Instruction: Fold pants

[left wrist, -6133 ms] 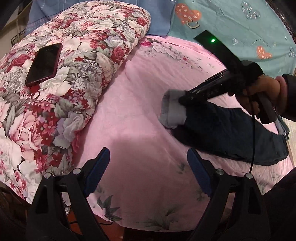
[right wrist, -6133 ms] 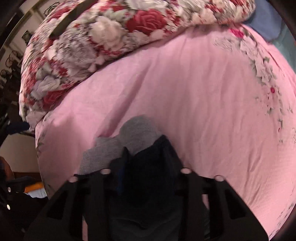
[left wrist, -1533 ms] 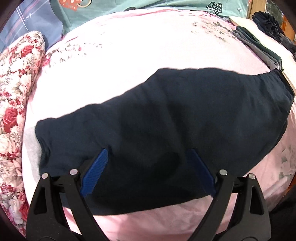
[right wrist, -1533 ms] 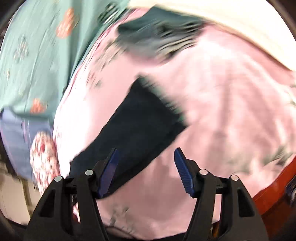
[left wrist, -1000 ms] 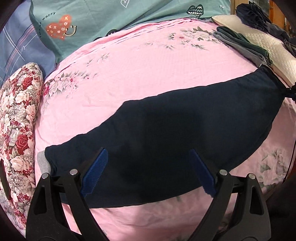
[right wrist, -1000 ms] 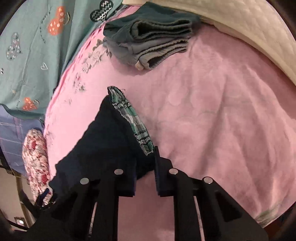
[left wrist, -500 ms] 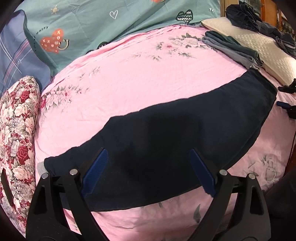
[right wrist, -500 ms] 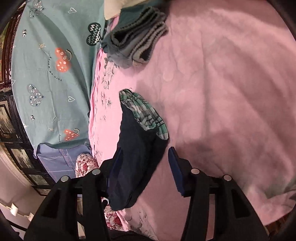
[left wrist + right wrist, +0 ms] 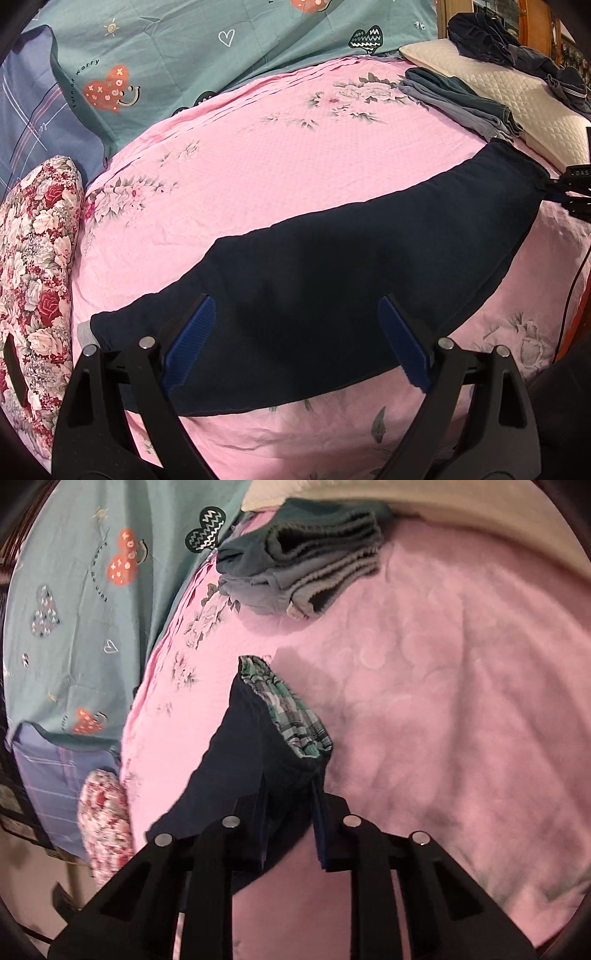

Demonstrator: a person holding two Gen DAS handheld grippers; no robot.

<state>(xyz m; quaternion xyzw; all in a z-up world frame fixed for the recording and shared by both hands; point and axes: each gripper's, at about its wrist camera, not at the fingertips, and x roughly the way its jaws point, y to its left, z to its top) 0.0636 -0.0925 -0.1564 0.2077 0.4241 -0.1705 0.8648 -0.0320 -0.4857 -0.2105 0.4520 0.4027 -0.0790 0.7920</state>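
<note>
Dark navy pants (image 9: 351,269) lie stretched flat across the pink bedsheet (image 9: 258,166), folded lengthwise, leg ends at the left, waistband at the right. My left gripper (image 9: 295,343) is open and empty, hovering over the middle of the pants. My right gripper (image 9: 288,819) has its fingers closed around the waist end of the pants (image 9: 251,746), whose green plaid lining (image 9: 291,712) shows. The right gripper also shows at the right edge of the left wrist view (image 9: 569,195), at the waistband.
A folded stack of grey and teal clothes (image 9: 461,99) lies beyond the waistband, also in the right wrist view (image 9: 306,561). A cream quilted pillow (image 9: 517,92) with dark clothes is at the far right. A floral quilt (image 9: 33,266) sits left, teal and blue pillows (image 9: 184,48) behind.
The right gripper, open half a second ago, has narrowed onto the waist end. The left gripper has drawn back slightly, still open; the pants lie flat as before.
</note>
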